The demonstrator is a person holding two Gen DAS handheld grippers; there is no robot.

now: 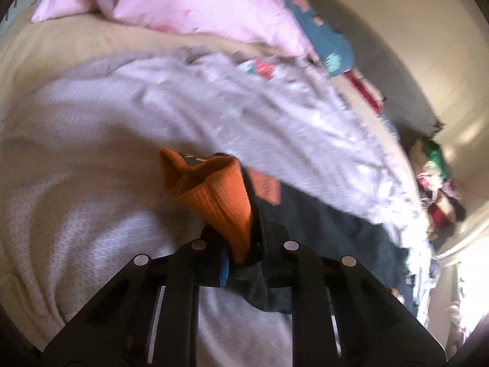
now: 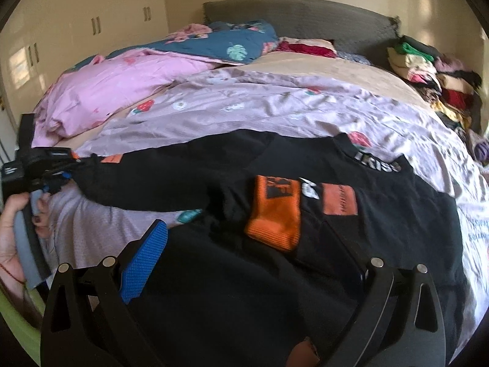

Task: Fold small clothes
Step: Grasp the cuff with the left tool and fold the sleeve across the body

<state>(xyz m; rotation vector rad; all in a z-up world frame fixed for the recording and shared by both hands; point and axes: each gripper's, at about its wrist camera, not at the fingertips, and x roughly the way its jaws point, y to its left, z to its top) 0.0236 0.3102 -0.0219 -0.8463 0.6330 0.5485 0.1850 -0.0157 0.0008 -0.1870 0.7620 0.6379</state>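
Note:
A black top with orange cuffs and orange patches [image 2: 305,183] lies spread on the lilac sheet [image 2: 275,107] of a bed. My left gripper [image 1: 241,253] is shut on one sleeve end, its orange cuff [image 1: 220,202] sticking up past the fingers; it also shows in the right wrist view [image 2: 61,177] at the far left, holding the sleeve stretched out. My right gripper [image 2: 253,250] is open just above the black top, its blue pad [image 2: 143,260] at the left. The other orange cuff [image 2: 275,214] lies folded onto the chest between the fingers.
A pink quilt [image 2: 107,91] and a blue leaf-print blanket [image 2: 229,42] are bunched at the back left. A pile of mixed clothes [image 2: 434,73] sits at the back right by the grey headboard [image 2: 290,9]. Cupboards [image 2: 91,24] stand behind.

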